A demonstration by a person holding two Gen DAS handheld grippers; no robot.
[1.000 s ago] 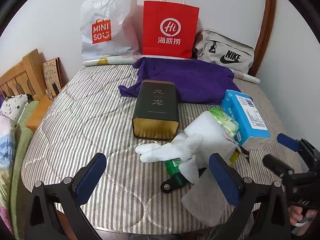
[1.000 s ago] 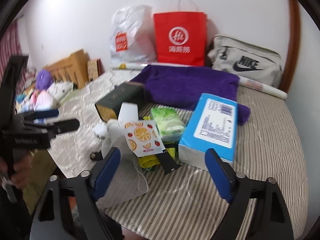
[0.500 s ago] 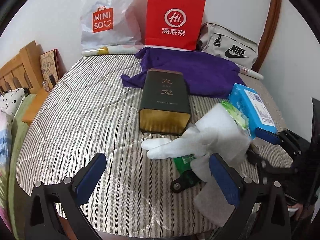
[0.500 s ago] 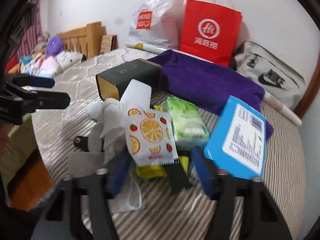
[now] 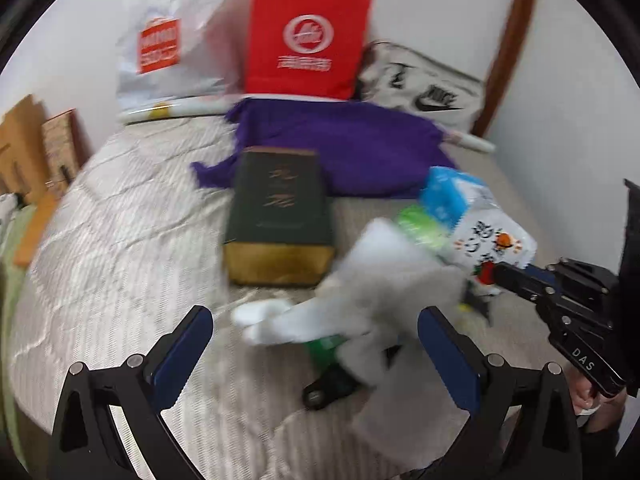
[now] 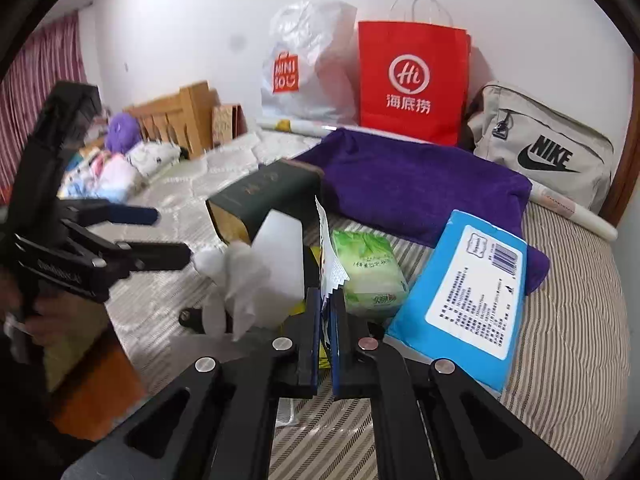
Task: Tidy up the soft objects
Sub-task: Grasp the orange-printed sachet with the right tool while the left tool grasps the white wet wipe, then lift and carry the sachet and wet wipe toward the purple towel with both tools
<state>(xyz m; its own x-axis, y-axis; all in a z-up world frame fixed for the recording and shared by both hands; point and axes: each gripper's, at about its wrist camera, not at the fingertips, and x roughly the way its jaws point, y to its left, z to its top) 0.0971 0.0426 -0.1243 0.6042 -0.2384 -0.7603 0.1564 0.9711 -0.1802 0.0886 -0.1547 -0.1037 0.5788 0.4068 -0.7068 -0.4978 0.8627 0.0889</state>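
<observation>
nearest the bed's edge, the right gripper [image 6: 326, 316] has gone from wide open a second ago to pinched on the fruit-print packet [image 6: 326, 248], now lifted edge-on from the pile. the left gripper [image 5: 316, 344] hangs wide, holding nothing, over the white glove [image 5: 320, 312]. just beyond lie the green tissue pack [image 6: 366, 268] and blue tissue box [image 6: 464, 292]; farther, the dark tin [image 6: 260, 196] and purple towel [image 6: 420, 184]. judgement: the first soft item is secured, and placement follows.
</observation>
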